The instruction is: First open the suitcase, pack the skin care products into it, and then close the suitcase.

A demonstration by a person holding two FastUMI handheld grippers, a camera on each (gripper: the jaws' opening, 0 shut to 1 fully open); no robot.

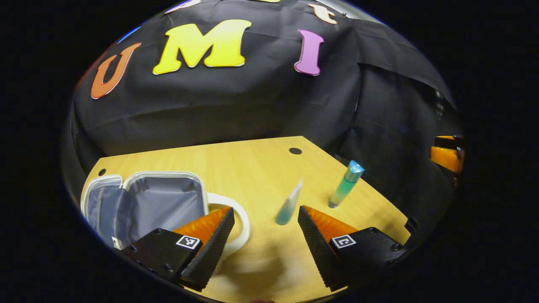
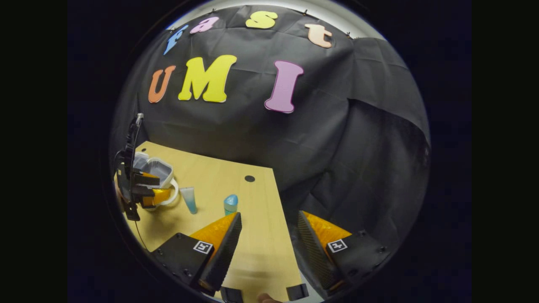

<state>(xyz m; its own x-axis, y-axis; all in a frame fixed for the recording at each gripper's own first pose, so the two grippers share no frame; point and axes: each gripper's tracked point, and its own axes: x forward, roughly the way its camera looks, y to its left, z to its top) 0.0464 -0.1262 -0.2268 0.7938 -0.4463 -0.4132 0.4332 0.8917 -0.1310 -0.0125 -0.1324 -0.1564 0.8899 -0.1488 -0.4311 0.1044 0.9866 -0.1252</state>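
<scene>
Left gripper view: the suitcase (image 1: 143,206) lies open on the table (image 1: 252,168), its grey lining bare and its white handle loop (image 1: 240,223) just beside the left tool (image 1: 266,235), whose jaws stand wide apart holding nothing. Two skin care products stand to the right of the suitcase: a clear tube (image 1: 289,204) near it, balanced on its cap end, and a teal bottle (image 1: 346,184) beyond, closer to the table's edge. In the right gripper view the right tool (image 2: 269,244) is likewise spread and empty, hovering over the table edge, well apart from the suitcase (image 2: 158,168). Both products look tall and narrow-based, so a glancing finger would likely topple them; the bottle could then roll off the table. Squeezing the soft tube too hard may make it slip out.
</scene>
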